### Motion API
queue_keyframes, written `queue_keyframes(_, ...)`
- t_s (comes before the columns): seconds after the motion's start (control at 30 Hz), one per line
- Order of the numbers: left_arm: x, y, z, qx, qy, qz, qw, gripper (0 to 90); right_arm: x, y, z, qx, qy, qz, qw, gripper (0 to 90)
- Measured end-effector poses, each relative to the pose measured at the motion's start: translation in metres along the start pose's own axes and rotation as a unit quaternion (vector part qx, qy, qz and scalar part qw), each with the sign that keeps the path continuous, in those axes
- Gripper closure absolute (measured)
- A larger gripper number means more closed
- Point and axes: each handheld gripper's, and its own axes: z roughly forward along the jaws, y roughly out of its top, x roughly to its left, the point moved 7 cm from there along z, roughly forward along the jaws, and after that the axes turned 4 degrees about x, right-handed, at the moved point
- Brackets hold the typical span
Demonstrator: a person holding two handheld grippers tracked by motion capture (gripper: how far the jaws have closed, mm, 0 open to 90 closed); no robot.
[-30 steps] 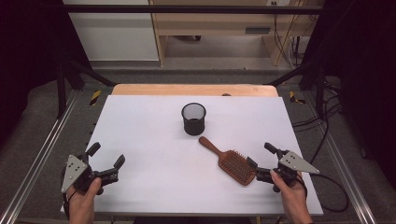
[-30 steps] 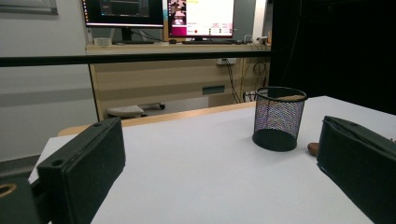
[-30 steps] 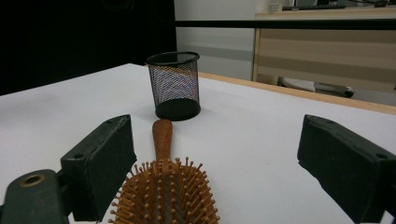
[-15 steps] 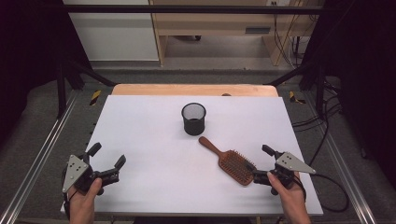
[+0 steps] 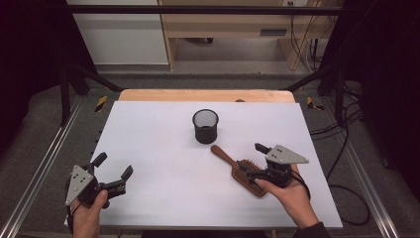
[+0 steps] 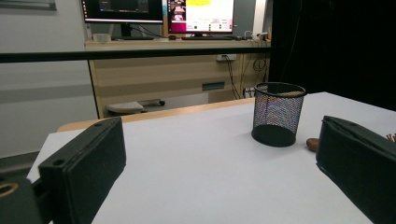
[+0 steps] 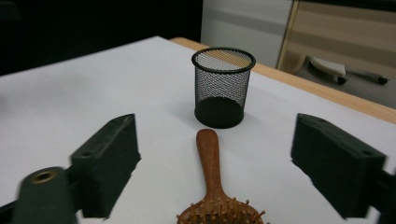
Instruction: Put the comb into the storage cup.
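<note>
Wooden hairbrush [image 7: 215, 186] btwn wide-apart jaws of right gripper [image 7: 219, 154], handle pointing fwd.

Your right gripper [image 5: 253, 159] hovers over head of brown wooden hairbrush [image 5: 237, 166], jaws spread wide either side, nothing between. Black wire-mesh cup [image 5: 205, 126] stands just past handle tip, blocking straight forward path. Your left gripper [image 5: 113, 170] has bare white tabletop [image 5: 148, 148] ahead; mesh cup well apart.
</note>
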Motion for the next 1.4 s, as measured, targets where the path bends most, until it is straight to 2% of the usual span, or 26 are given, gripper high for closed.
queue_keyframes(0.03,0.001,0.001,-0.001,-0.001,0.003,0.002,1.0,1.8,0.0,0.0,0.0,0.0,0.0,0.0,1.0,20.5)
queue_keyframes(0.1,0.003,0.002,-0.002,-0.006,0.007,0.001,1.0,1.8,0.0,0.005,0.009,0.022,-0.008,-0.005,0.9997,26.3)
queue_keyframes(0.27,0.006,0.002,-0.004,-0.005,0.011,-0.003,0.9999,1.8,0.009,0.012,0.032,0.067,0.015,-0.027,0.9973,42.3)
queue_keyframes(0.47,0.005,0.002,-0.002,-0.002,0.011,0.004,0.9999,1.7,0.022,0.003,0.054,0.111,0.011,-0.035,0.9932,65.7)
queue_keyframes(0.63,0.005,0.002,-0.003,-0.003,0.013,0.008,0.9999,1.8,0.036,-0.001,0.068,0.136,0.019,-0.04,0.9898,79.1)
queue_keyframes(0.73,0.006,0.003,-0.003,-0.003,0.014,0.01,0.9999,1.7,0.039,-0.007,0.079,0.17,0.021,-0.052,0.9839,83.8)
queue_keyframes(0.83,0.005,0.003,-0.003,-0.003,0.012,0.011,0.9999,1.7,0.038,-0.011,0.089,0.198,0.02,-0.051,0.9787,87.2)
queue_keyframes(0.9,0.004,0.003,-0.003,-0.003,0.012,0.011,0.9999,1.7,0.038,-0.013,0.096,0.223,0.018,-0.048,0.9736,89.7)
queue_keyframes(0.93,0.004,0.003,-0.002,-0.003,0.012,0.012,0.9999,1.7,0.038,-0.013,0.096,0.223,0.018,-0.048,0.9736,89.7)
queue_keyframes(1.1,0.004,0.003,-0.003,-0.002,0.011,0.014,0.9998,1.7,0.039,-0.017,0.107,0.255,0.019,-0.056,0.9652,90.0)
queue_keyframes(1.27,0.004,0.003,-0.003,-0.002,0.011,0.015,0.9998,1.7,0.033,-0.026,0.116,0.285,0.015,-0.057,0.9568,90.0)
queue_keyframes(1.4,0.005,0.003,-0.003,-0.003,0.012,0.011,0.9999,1.8,0.028,-0.029,0.12,0.301,0.012,-0.058,0.9518,90.0)
